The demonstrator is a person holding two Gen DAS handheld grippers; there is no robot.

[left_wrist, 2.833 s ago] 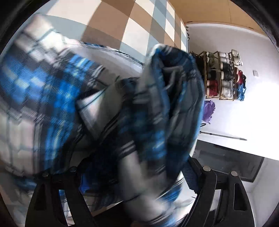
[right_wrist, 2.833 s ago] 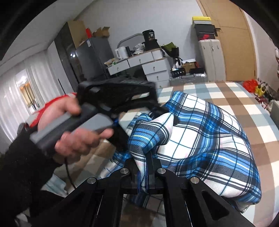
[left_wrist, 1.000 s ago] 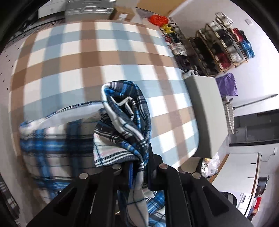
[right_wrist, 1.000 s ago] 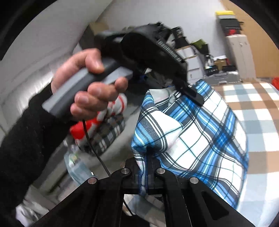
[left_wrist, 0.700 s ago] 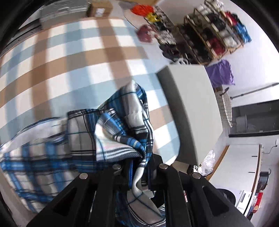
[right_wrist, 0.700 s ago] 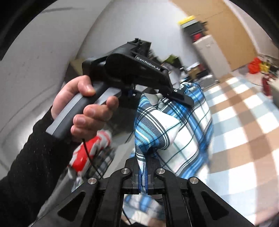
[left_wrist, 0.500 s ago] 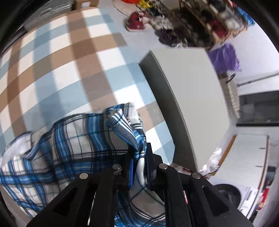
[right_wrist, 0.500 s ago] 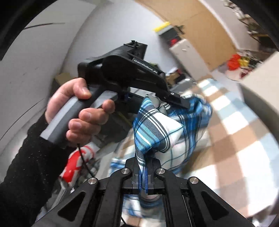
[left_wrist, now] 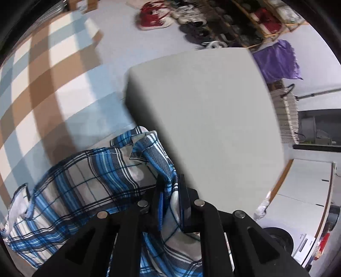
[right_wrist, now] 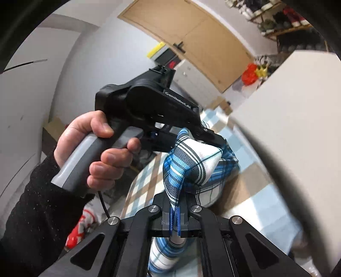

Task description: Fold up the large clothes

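A blue, white and black plaid shirt hangs between both grippers. My left gripper points steeply down and is shut on a bunched fold of it, right beside the edge of a grey-white block. The rest of the shirt trails down and to the left over the checked bedcover. In the right wrist view my right gripper is shut on another fold of the plaid shirt. Just beyond it a hand holds the left gripper's handle, whose fingers pinch the same cloth.
The grey-white block fills the right side of both views, close to the shirt. Behind it lie red shoes, a shoe rack, a purple bag and a woven basket. A wooden door stands far off.
Both grippers have carried the shirt sideways off the middle of the checked bedcover to its edge by the grey-white block. The block now fills much of both views. Both grips have held.
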